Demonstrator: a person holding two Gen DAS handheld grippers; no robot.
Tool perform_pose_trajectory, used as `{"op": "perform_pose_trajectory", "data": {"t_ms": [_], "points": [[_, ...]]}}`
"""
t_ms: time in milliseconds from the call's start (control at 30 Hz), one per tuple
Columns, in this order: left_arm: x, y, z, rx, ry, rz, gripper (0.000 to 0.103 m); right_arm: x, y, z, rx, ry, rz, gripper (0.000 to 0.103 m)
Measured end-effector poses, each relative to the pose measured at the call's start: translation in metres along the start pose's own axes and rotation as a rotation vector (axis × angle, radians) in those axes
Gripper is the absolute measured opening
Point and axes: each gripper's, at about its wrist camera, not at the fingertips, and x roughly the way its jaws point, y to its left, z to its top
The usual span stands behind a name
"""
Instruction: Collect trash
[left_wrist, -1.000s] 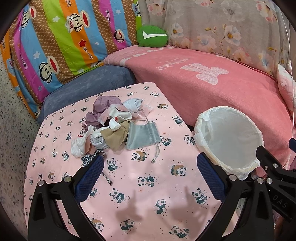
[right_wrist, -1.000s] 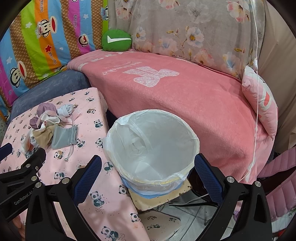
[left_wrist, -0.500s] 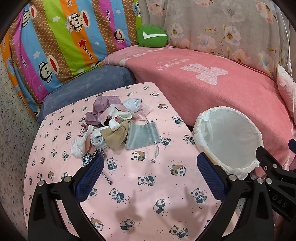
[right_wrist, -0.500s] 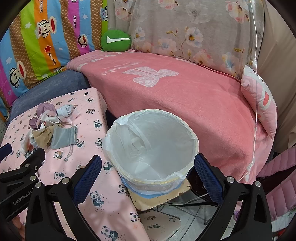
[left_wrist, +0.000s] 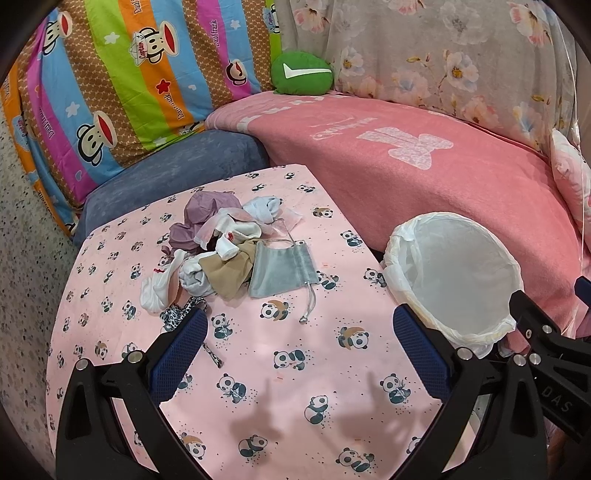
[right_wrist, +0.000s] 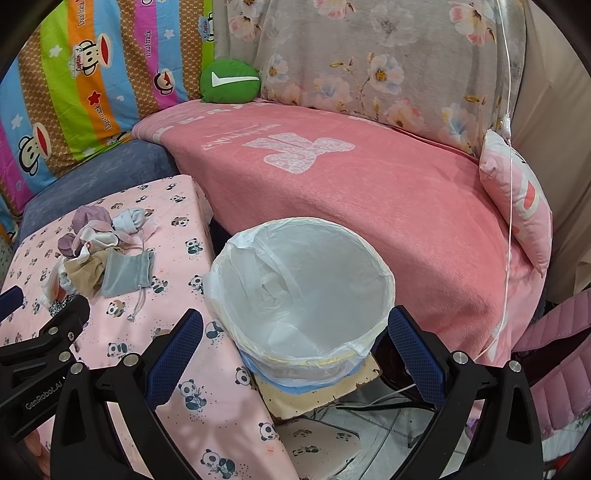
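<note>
A heap of cloth scraps (left_wrist: 221, 254) lies on the pink panda-print table (left_wrist: 288, 369): purple fabric, white socks, a tan piece and a grey drawstring pouch (left_wrist: 282, 271). The heap (right_wrist: 99, 254) also shows at the left of the right wrist view. My left gripper (left_wrist: 299, 350) hovers open above the table, just short of the heap, holding nothing. A bin lined with a white bag (right_wrist: 303, 291) stands right of the table; its rim (left_wrist: 454, 280) shows in the left wrist view. My right gripper (right_wrist: 295, 350) is open over the bin's near edge, with nothing in it.
A pink blanket (right_wrist: 369, 195) covers the sofa behind the bin. A green cushion (left_wrist: 303, 74), a striped monkey-print cover (left_wrist: 110, 81) and a floral cloth (right_wrist: 369, 66) stand at the back. A pink pillow (right_wrist: 521, 195) lies at the right. A leopard-print strap (left_wrist: 181, 314) lies near my left finger.
Both views have shifted very slightly; the bin sits a touch lower and farther right in the left wrist view. Nothing was picked up or let go.
</note>
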Motion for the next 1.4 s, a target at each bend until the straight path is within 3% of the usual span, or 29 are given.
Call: {"op": "perform_pose_trajectory", "data": {"t_ms": [867,1400], "points": [[0.001,-0.005,0.001,-0.003,-0.002,-0.014,0.096,-0.008,0.002,0.000,0.008,-0.025,-0.016,0.098],[0.004,0.022,-0.002,-0.028,-0.013,-0.042,0.096,-0.011,0.019,0.003,0.004,-0.043,-0.014,0.098]]}}
